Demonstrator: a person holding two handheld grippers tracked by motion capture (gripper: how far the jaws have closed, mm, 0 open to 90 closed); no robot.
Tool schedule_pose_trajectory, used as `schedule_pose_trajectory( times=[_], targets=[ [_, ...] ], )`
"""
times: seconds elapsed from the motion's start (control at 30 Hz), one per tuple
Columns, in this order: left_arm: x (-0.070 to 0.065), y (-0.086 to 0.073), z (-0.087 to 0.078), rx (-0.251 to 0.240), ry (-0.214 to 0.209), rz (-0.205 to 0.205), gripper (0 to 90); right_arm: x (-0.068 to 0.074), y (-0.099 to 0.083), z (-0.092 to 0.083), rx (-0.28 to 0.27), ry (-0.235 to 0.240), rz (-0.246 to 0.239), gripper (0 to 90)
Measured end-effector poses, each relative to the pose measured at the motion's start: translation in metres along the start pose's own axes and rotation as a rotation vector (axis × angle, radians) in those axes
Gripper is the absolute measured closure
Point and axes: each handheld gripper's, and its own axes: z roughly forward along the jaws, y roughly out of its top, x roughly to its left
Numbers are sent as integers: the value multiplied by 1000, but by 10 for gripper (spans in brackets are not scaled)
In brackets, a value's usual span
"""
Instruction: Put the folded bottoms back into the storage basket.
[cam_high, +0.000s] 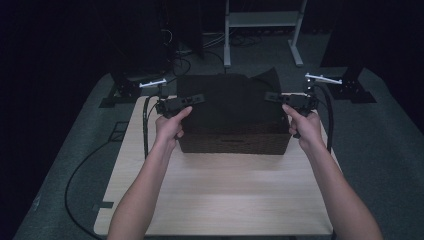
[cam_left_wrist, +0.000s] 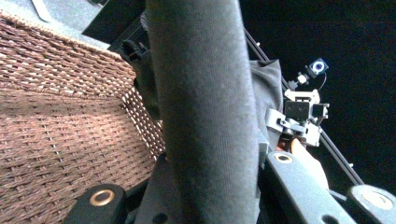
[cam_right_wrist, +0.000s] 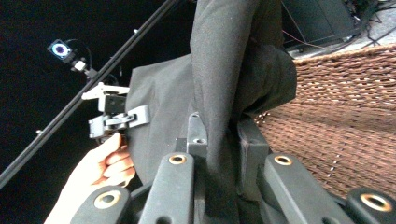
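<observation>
Dark cloth (cam_high: 227, 102) hangs stretched over the wicker basket (cam_high: 234, 142) at the frame's upper centre on the tabletop (cam_high: 220, 195); your left gripper (cam_high: 192, 99) pinches its left edge and your right gripper (cam_high: 274, 96) its right edge, jaws pressed on fabric

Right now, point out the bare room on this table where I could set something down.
The widest free patch is the light wood tabletop between the wicker basket and the near edge, bordered by the two forearms. Narrow strips run beside the basket's left and right ends. The far half is crowded: the basket, the dark cloth and both the left gripper and right gripper clamped on it.
</observation>
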Motion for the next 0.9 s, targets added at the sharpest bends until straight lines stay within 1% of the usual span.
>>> schedule_pose_trajectory(
  times=[0.03,0.13,0.17,0.33,0.37,0.4,0.43,0.47,0.57,0.63,0.67,0.7,0.73,0.77,0.8,0.83,0.87,0.9],
  targets=[
    [3,2,2,6,12,-2,770,-1,1,1,2,-3,-2,784],
    [7,4,4,10,20,-2,770,-5,3,4,3,-8,0,784],
    [9,5,6,14,28,0,769,-7,5,7,8,-19,2,785],
    [14,8,10,20,39,-3,769,-14,7,12,13,-34,9,785],
    [17,9,13,22,47,-9,769,-17,8,14,18,-42,11,785],
    [17,9,13,22,47,-9,769,-17,8,14,18,-42,11,785],
    [20,10,14,19,46,-14,769,-20,10,16,24,-53,14,785],
    [24,10,16,19,50,-20,769,-21,10,17,25,-54,16,785],
    [28,10,18,14,53,-34,769,-24,11,19,26,-60,18,785],
    [32,9,20,19,61,-32,769,-29,11,22,30,-64,22,784],
    [34,8,21,20,62,-37,769,-33,11,23,35,-70,23,785],
    [35,8,22,20,62,-32,769,-34,10,24,39,-73,25,784],
    [36,8,23,21,63,-44,769,-37,10,25,42,-78,27,784],
    [39,8,25,22,64,-37,769,-40,9,26,44,-80,32,785],
    [39,8,25,22,64,-37,769,-40,9,26,44,-80,32,785],
    [43,7,27,29,70,-35,769,-45,8,28,47,-88,36,785],
    [43,7,27,29,70,-35,769,-45,8,28,47,-88,36,785],
    [48,7,29,28,77,-44,769,-49,8,30,50,-92,40,785]
  ],
)
